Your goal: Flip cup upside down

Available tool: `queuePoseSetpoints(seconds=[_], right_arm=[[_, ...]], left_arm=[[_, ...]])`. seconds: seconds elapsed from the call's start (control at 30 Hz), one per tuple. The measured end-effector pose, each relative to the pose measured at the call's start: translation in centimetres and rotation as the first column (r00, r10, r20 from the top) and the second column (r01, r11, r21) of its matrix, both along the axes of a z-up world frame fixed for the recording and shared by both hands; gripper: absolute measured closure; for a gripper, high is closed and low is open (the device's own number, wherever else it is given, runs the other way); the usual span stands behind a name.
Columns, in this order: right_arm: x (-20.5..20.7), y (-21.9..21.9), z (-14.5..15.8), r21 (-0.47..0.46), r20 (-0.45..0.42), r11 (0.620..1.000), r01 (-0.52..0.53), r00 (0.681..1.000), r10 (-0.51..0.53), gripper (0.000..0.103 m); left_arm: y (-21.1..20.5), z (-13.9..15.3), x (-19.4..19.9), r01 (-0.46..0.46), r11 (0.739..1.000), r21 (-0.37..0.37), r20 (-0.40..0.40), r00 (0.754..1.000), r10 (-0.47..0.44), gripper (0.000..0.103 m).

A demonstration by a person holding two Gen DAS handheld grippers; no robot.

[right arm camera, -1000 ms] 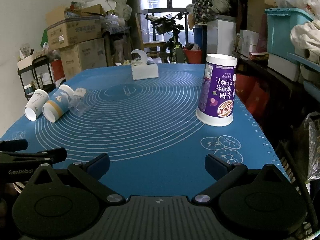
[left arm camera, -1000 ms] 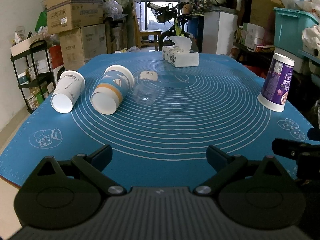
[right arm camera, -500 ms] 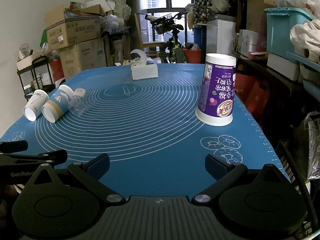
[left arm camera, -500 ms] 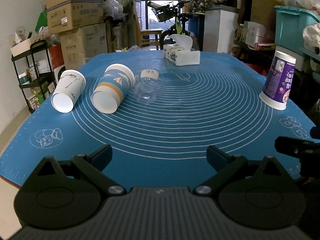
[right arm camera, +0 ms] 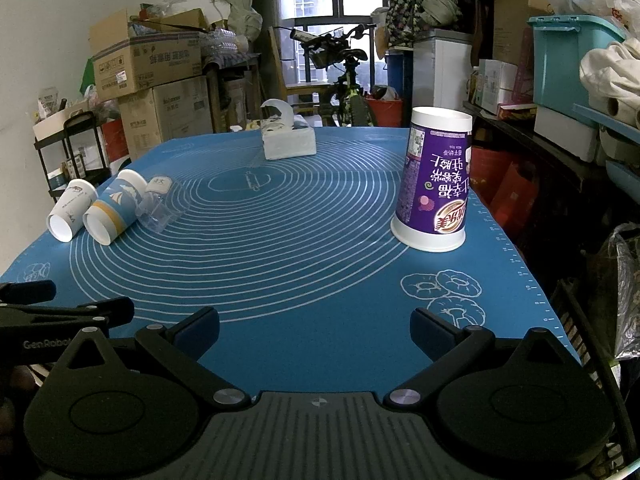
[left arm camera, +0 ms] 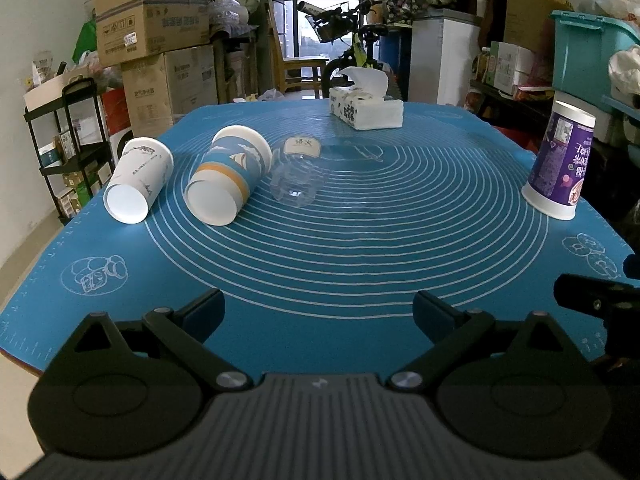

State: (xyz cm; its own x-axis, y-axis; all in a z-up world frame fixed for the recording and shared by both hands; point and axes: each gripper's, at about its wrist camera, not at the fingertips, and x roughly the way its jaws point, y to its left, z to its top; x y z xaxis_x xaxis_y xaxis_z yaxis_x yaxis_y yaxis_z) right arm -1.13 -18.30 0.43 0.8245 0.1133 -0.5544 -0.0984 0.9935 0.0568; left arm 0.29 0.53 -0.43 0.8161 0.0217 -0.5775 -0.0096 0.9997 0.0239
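Observation:
Three cups lie on their sides on the blue mat [left arm camera: 360, 240] at the left: a white paper cup [left arm camera: 138, 178], a blue-and-orange paper cup [left arm camera: 228, 176] and a clear plastic cup [left arm camera: 298, 174]. They also show in the right wrist view: the white cup [right arm camera: 72, 208], the blue cup [right arm camera: 114, 210], the clear cup [right arm camera: 160, 204]. A purple cup [right arm camera: 436, 178] stands upside down at the right, seen too in the left wrist view [left arm camera: 560, 164]. My left gripper [left arm camera: 318, 312] is open and empty near the front edge. My right gripper [right arm camera: 316, 328] is open and empty, in front of the purple cup.
A white tissue box [left arm camera: 366, 110] sits at the mat's far side. Cardboard boxes [left arm camera: 152, 36] and a black shelf [left arm camera: 68, 148] stand to the left. Teal bins [right arm camera: 568, 64] and shelving stand close on the right. A bicycle [right arm camera: 344, 76] stands behind the table.
The left gripper has tilted slightly, so the scene sits a little higher and further right in its view. The right gripper has barely moved. No cup has moved.

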Motion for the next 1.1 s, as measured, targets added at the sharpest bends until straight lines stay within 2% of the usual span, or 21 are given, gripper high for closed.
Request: queuePoseSetpoints(seconds=[1.1], right_arm=[[0.02,0.04,0.0,0.006,-0.002,1.0,0.001,1.0,-0.001,0.002]], left_arm=[[-0.08,-0.05,0.16,-0.003,1.0,0.004,0.002,1.0,0.003,0.004]])
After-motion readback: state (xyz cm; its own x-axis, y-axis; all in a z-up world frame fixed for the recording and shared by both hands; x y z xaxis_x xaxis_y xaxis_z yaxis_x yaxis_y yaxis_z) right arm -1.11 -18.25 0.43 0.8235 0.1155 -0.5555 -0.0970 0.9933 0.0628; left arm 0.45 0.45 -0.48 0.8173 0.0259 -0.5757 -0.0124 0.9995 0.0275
